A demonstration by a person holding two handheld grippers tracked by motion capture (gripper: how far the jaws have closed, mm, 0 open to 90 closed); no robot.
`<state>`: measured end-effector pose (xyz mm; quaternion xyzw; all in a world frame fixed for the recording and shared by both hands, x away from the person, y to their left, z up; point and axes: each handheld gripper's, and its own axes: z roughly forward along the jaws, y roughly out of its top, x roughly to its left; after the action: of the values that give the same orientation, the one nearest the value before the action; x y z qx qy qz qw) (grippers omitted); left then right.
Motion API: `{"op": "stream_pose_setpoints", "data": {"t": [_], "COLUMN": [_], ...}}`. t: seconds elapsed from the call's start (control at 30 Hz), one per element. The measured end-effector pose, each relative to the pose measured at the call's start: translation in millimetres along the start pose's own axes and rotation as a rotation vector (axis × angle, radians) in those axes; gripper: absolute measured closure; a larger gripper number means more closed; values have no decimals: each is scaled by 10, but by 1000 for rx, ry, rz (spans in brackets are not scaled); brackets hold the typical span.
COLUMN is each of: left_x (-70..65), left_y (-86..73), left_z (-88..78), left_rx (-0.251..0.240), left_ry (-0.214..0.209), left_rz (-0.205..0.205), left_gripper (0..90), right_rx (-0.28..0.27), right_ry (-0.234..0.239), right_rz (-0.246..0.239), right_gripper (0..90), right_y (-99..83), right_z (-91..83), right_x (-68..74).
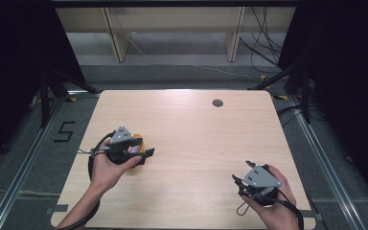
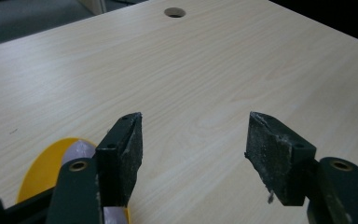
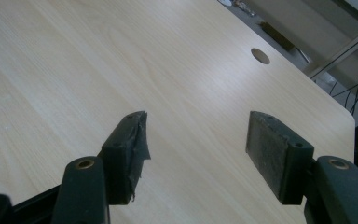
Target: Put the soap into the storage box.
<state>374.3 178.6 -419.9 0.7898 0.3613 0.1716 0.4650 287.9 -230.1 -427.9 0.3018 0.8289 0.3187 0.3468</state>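
With both hands low over the surface (image 1: 187,139), left gripper (image 2: 193,140) jaws are apart, nothing between; yellow disc (image 2: 44,170) lies flat just beside its left jaw. Right gripper (image 3: 196,140) jaws are apart, empty, well away.

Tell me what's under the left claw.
A yellow disc with a pale patch lies on the table, partly beneath the left claw. The claw covers the rest of it.

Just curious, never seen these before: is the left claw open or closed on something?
Open. The left claw has bare table between its tips; the yellow thing lies beside it, ungripped.
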Motion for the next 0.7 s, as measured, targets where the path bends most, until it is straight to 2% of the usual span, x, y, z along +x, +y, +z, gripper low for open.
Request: {"op": "stream_pose_setpoints", "data": {"t": [0.07, 0.17, 0.2, 0.33, 0.37, 0.43, 0.47, 0.53, 0.57, 0.7], "left_x": [-18, -29, -33, -54, -61, -73, -73, -86, -97, -131], "left_y": [-99, -283, -324, -514, -561, -666, -727, -882, -943, -1087], "left_z": [-80, -176, -202, -300, -317, -351, -358, -378, -392, -408], "left_rx": [6, 19, 30, 19, 13, 14, 9, 0, 1, 20], "left_ry": [-4, -10, 0, 3, 6, 23, 20, 38, 49, 45], "left_rz": [36, 53, 59, 32, 23, 13, 14, -15, -24, -48], "left_gripper": [356, 356, 356, 358, 359, 359, 359, 361, 364, 365], "right_rx": [-2, 12, 17, 27, 27, 30, 33, 34, 36, 40], "right_ry": [-1, 8, 12, 19, 17, 19, 24, 24, 26, 36], "right_rz": [2, 24, 28, 30, 43, 47, 39, 53, 56, 64], "right_gripper": [394, 394, 395, 392, 392, 392, 391, 392, 392, 391], "right_y": [-14, -32, -41, -60, -65, -70, -77, -93, -98, -109], "right_z": [8, 15, 15, 21, 29, 36, 41, 53, 53, 57], "right_x": [-26, -54, -62, -69, -70, -72, -78, -77, -76, -77]}}
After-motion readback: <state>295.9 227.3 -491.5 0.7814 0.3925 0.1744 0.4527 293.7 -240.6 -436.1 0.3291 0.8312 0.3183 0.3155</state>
